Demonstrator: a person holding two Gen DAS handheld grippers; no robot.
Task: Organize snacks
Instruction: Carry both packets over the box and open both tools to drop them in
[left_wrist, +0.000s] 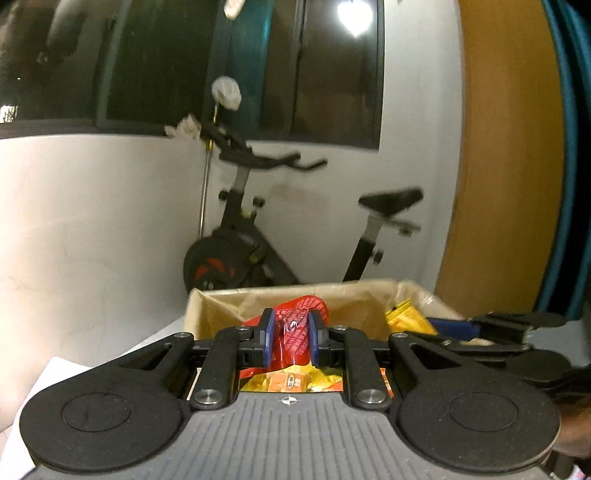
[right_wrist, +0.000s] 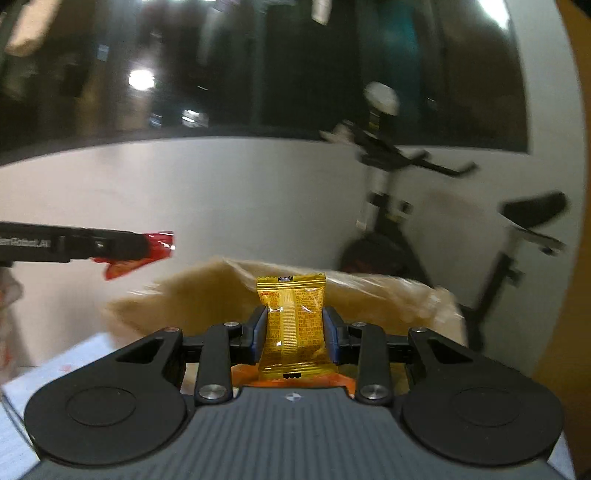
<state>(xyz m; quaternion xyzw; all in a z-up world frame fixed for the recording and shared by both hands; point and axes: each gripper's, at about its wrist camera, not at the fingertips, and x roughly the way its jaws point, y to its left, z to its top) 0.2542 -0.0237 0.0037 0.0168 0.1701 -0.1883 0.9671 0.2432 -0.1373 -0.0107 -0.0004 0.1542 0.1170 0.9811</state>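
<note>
Black exercise bike (left_wrist: 258, 236) against white wall (left_wrist: 92, 221), handlebars to left, saddle to right. Dark window (left_wrist: 155, 66) above wall, ceiling light reflected in glass. Pale crumpled item (left_wrist: 226, 92) atop thin metal pole (left_wrist: 204, 192) beside handlebars. Wooden door panel (left_wrist: 506, 147) at right, teal curtain (left_wrist: 570, 155) past it. White sheet (left_wrist: 51, 373) lower left.

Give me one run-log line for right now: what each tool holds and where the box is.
left tool: shut on red packet | right tool: shut on yellow packet | cardboard box: open, just ahead of both tools
</note>
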